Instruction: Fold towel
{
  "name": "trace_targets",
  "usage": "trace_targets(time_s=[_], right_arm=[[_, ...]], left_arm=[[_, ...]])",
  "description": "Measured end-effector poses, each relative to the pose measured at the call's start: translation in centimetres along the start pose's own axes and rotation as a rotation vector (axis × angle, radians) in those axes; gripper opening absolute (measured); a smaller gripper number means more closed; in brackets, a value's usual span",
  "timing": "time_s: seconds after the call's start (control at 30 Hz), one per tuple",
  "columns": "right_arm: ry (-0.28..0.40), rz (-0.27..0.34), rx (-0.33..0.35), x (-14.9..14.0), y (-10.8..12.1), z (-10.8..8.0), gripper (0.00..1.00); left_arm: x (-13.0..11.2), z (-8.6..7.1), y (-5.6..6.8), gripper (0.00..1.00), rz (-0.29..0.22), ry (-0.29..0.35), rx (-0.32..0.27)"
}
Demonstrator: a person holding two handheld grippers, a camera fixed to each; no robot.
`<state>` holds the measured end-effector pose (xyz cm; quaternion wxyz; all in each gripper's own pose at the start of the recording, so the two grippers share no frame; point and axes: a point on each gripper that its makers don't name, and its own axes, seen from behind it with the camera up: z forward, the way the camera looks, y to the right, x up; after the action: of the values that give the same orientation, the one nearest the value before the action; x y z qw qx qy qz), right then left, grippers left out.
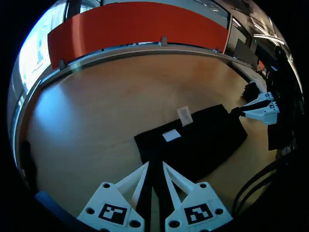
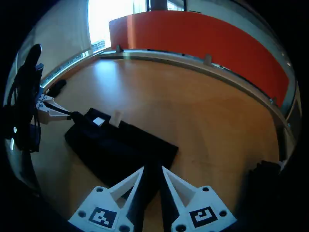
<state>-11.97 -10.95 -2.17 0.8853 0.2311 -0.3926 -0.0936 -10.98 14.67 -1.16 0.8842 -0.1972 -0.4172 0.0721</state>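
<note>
**Fingers drawn in on both ends of the black towel**

Fingers of the left gripper (image 1: 154, 164) are drawn almost together, and their tips sit on the near edge of the black towel (image 1: 201, 139), apparently pinching the cloth. With black pads against black fabric the bite itself is hard to make out. The right gripper (image 2: 153, 167) looks much the same: its fingers are narrowed to a slit and the towel's edge runs in between the tips.

The towel lies flat on the wooden bench (image 1: 116, 96), stretching away from the left fingers toward the right ones, which meet it at the far corner. Just beyond the left fingertips a white label (image 1: 172, 135) sits on top of the cloth, and a pale tag (image 1: 184, 115) sticks out past the edge farther on. An orange panel (image 1: 135, 23) stands well beyond everything, along the back of the bench.

From where I stand, this looks like the grasp before a fold. Each gripper has an end of the towel, and the cloth is not yet raised off the wood. It already looks like a compact rectangle, so I take it to be partly folded.

The next move calls for both grippers to lift together and carry their edge over to the opposite one. They should rise evenly so the cloth does not sag or skew, and hold firm so a corner does not slip free partway.
</note>
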Motion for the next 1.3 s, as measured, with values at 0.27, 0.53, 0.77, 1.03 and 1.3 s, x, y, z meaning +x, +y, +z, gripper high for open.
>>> trace_targets(time_s=[0.27,0.53,0.77,1.03,1.3], right_arm=[[0.001,0.012,-0.039,-0.1,0.9,0.9,0.30],[0.009,0.007,-0.075,0.0,1.8,1.4,0.33],[0.020,-0.004,-0.099,0.3,2.5,1.3,0.63],[0.033,-0.011,-0.125,0.9,3.2,1.3,0.76],[0.052,-0.012,-0.129,1.5,3.2,0.8,1.00]], left_arm=[[0.7,1.1,-0.5,0.27,0.003,0.013,0.016],[1.0,1.5,-1.3,0.31,0.011,0.017,0.041],[1.3,1.4,-1.9,0.40,0.008,0.029,0.061],[1.6,2.1,-2.9,0.46,0.003,0.028,0.095],[2.0,2.5,-3.4,0.56,-0.015,0.033,0.103]])
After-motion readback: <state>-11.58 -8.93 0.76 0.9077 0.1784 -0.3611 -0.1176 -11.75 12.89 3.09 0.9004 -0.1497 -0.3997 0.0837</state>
